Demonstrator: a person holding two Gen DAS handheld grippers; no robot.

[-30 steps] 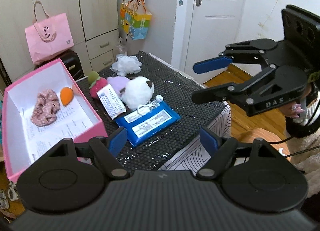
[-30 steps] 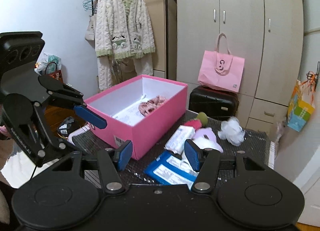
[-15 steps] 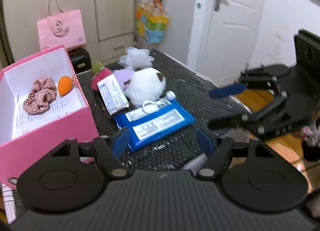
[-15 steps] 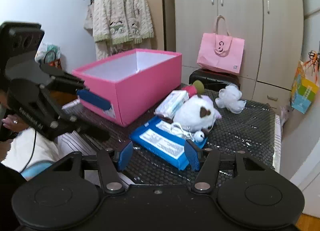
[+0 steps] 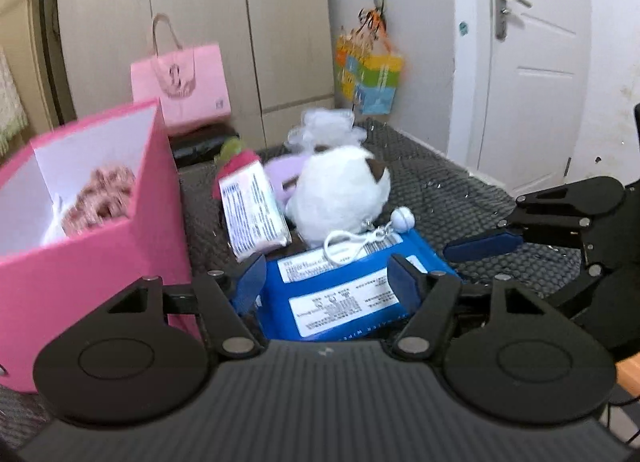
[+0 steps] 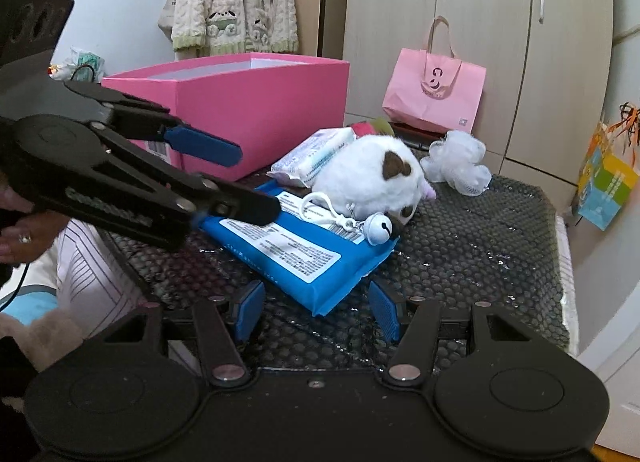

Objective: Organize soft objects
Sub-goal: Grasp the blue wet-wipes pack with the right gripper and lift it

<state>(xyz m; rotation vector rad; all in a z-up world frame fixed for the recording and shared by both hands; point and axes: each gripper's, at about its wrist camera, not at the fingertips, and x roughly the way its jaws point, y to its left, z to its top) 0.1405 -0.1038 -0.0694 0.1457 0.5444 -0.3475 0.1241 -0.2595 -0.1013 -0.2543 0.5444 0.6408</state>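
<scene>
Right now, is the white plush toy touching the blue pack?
Touching. The right wrist view shows the plush lying with its lower edge, clip and bell on the blue pack.

On the mat-covered table [image 6: 460,246], an open box [image 6: 256,110] is set at the left, seen from the right wrist view, with a scrunchie [image 5: 102,198] inside it. A flat wipes pack [image 6: 296,250] is laid in front, and a plush toy [image 6: 372,176] rests behind it, its keyring [image 6: 320,206] lying on the pack. A smaller pack [image 6: 316,156] is propped between box and plush, and a mesh puff [image 6: 458,162] lies behind to the right.
</scene>
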